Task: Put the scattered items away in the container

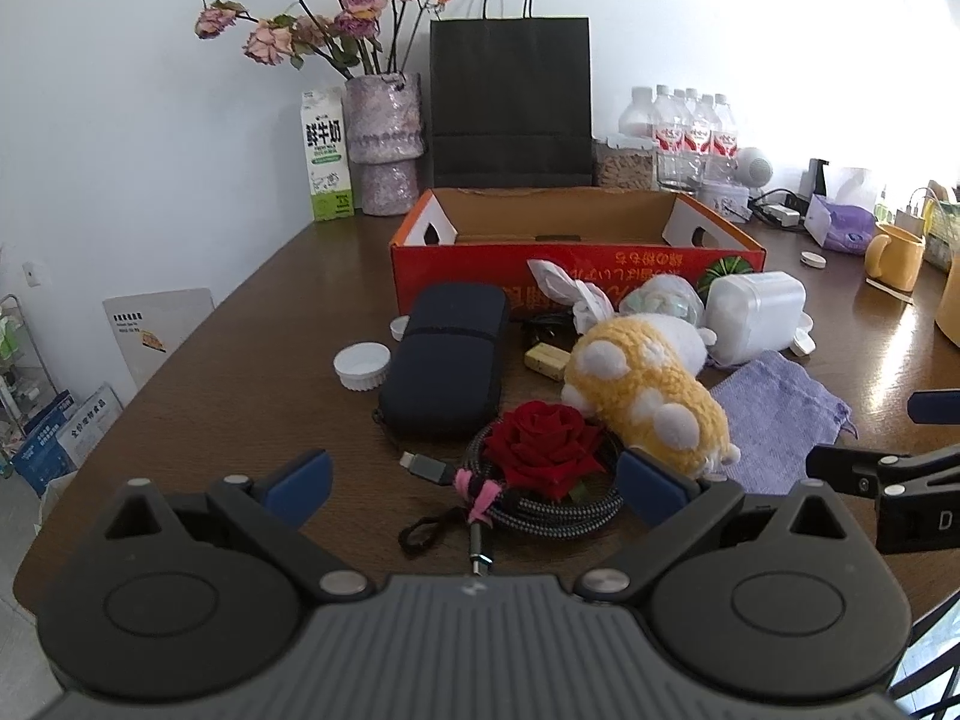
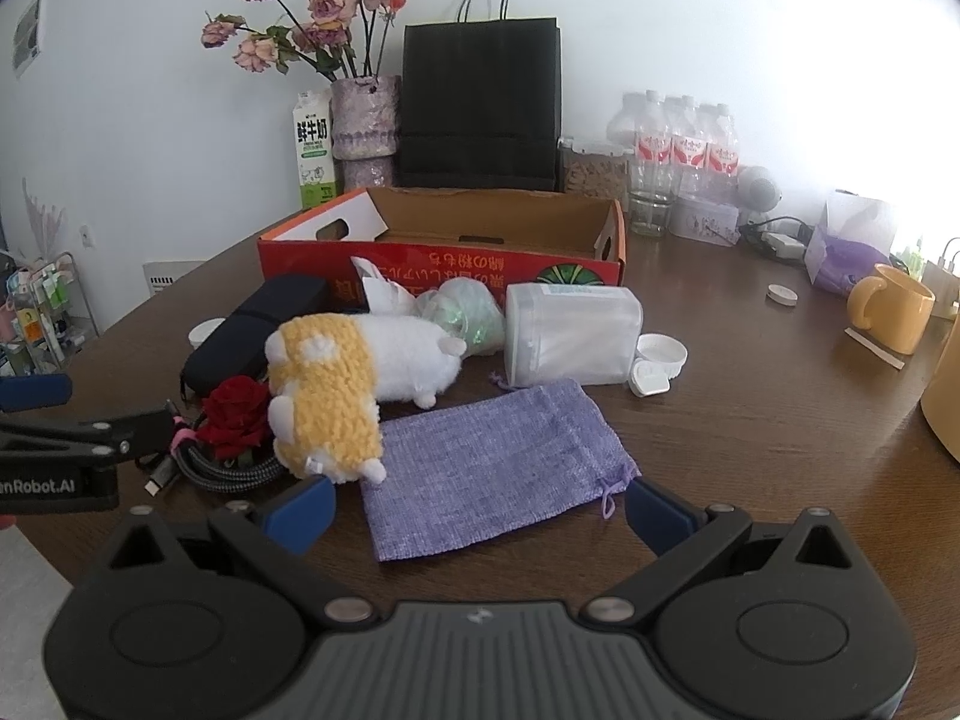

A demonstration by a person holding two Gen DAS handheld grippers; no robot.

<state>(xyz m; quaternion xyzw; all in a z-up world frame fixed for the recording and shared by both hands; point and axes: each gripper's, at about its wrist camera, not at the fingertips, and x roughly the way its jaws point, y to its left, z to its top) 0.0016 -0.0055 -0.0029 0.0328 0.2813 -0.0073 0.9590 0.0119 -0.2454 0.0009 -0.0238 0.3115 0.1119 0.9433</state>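
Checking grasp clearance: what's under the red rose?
The red rose lies on a coiled braided cable tied with a pink strap. The coil's middle beneath the flower is covered, so anything else under it can't be seen.

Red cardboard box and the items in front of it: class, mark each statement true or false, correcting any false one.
1. The red cardboard box already holds the plush toy. False: the yellow-and-white plush toy lies on the table in front of it.
2. The red rose rests on a coiled braided cable. True.
3. The left gripper is shut on the rose. False: its jaws stand open, holding nothing.
4. The purple drawstring pouch lies flat before the open right gripper. True.
5. The white plastic jar stands upright. False: it lies on its side.
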